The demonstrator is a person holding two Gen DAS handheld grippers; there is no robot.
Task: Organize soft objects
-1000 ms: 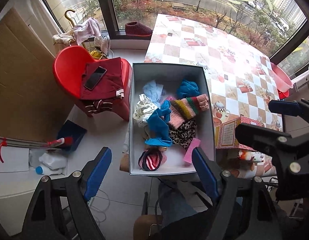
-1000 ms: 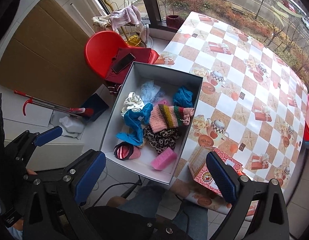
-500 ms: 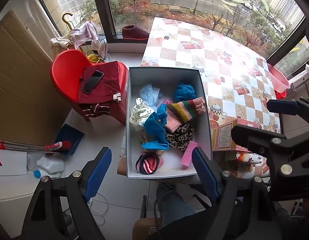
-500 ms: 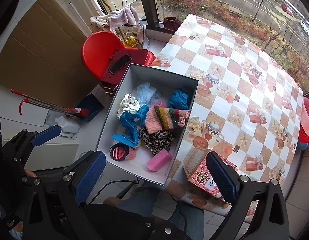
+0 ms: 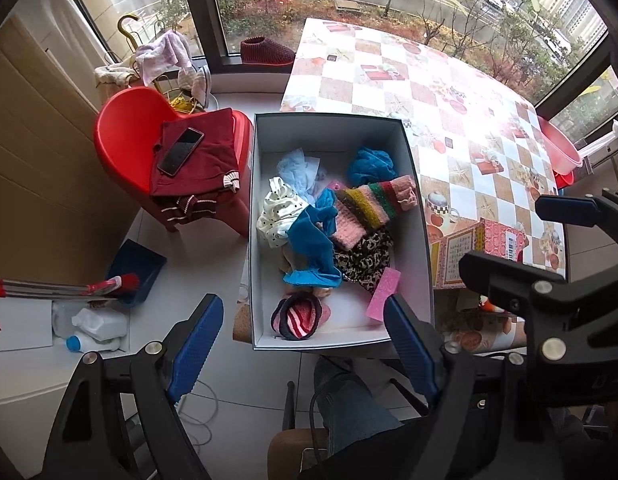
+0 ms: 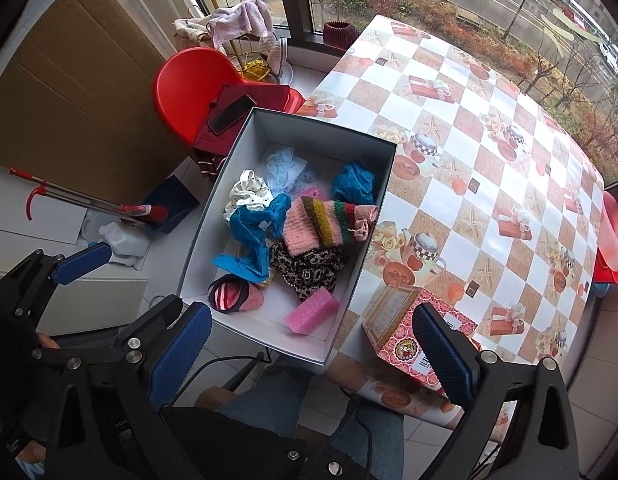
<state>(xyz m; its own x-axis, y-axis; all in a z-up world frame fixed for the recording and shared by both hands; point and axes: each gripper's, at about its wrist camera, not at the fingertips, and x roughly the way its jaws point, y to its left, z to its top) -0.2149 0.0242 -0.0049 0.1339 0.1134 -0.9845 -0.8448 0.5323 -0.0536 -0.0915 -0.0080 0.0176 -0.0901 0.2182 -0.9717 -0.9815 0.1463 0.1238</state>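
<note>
An open grey box (image 5: 252, 240) (image 6: 203, 236) sits at the table's left edge. It holds soft things: a bright blue cloth (image 5: 309, 240) (image 6: 249, 236), a striped knitted piece (image 5: 369, 204) (image 6: 329, 220), a leopard-print fabric (image 5: 361, 260) (image 6: 309, 268), a pink sponge (image 5: 383, 292) (image 6: 311, 312), a striped pink and black sock (image 5: 297, 316) (image 6: 233, 294), a white dotted cloth (image 5: 277, 212) and a teal cloth (image 5: 369, 164). My left gripper (image 5: 303, 308) hangs high over the box's near end, open and empty. My right gripper (image 6: 312, 316) is likewise open and empty above the near rim.
The table (image 6: 489, 128) wears a checked cloth, and a red patterned carton (image 6: 413, 340) stands on its near edge. Left of the box, a red chair (image 5: 125, 140) bears a maroon garment and a phone (image 5: 180, 151). A broom and a dustpan (image 5: 135, 268) lie on the floor. A person's knees in jeans show below.
Hardly anything: both grippers stay open above the box, and the things in it lie as before.
</note>
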